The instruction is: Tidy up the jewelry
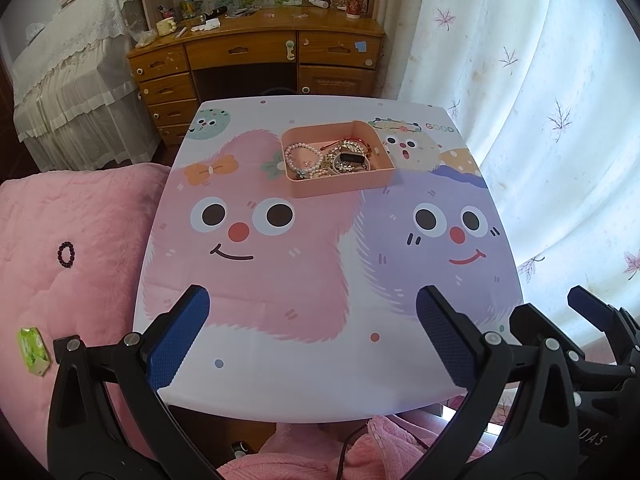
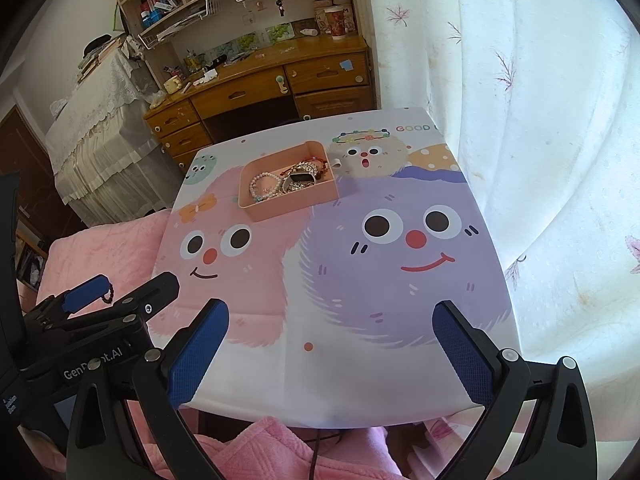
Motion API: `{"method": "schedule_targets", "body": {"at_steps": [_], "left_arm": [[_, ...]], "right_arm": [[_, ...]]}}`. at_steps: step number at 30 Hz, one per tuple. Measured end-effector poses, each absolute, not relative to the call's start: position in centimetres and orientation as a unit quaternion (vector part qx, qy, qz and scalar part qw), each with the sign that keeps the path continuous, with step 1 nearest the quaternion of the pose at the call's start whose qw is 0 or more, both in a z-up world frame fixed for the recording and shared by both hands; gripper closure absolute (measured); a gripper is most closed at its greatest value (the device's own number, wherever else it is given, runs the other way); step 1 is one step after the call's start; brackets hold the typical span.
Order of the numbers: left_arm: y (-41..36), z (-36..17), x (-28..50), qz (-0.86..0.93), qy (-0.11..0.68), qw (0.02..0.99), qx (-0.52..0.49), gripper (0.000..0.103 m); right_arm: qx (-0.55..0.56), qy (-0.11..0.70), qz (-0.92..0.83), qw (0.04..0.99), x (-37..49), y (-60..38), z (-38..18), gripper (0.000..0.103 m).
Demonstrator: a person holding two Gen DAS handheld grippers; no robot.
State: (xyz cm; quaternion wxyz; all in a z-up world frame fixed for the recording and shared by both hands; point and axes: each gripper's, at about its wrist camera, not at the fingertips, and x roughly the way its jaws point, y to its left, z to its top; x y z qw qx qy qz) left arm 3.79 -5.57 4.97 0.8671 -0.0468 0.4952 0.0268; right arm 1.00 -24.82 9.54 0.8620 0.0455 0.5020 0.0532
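Jewelry (image 1: 329, 156) sits tangled in your pink tray (image 1: 384, 170) at the table's (image 1: 280, 360) far middle: pearl bracelets, gold pieces, red cord. Dark bead bracelet (image 1: 66, 255) lies apart on the pink quilt (image 1: 60, 208). Left gripper (image 1: 312, 336) released.

Right view: tray (image 2: 280, 210) again, tangle hard to separate. Right gripper (image 2: 330, 344) released. Desk (image 2: 260, 80) and curtain (image 2: 540, 120) behind.

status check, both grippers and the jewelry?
Left gripper open, empty; right gripper open, empty, both over table's near edge. Pink tray holds tangled jewelry. Dark bead bracelet stray on pink blanket. Nothing blocking.
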Motion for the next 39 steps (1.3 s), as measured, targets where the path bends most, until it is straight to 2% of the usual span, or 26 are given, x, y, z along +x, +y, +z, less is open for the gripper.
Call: {"method": "schedule_targets", "body": {"at_steps": [39], "left_arm": [[-5.38,4.97,3.54,0.029,0.495,0.867,-0.043,0.0]], "right_arm": [[0.045,0.503,0.055,0.861,1.26,-25.11,9.55,0.0]]}}
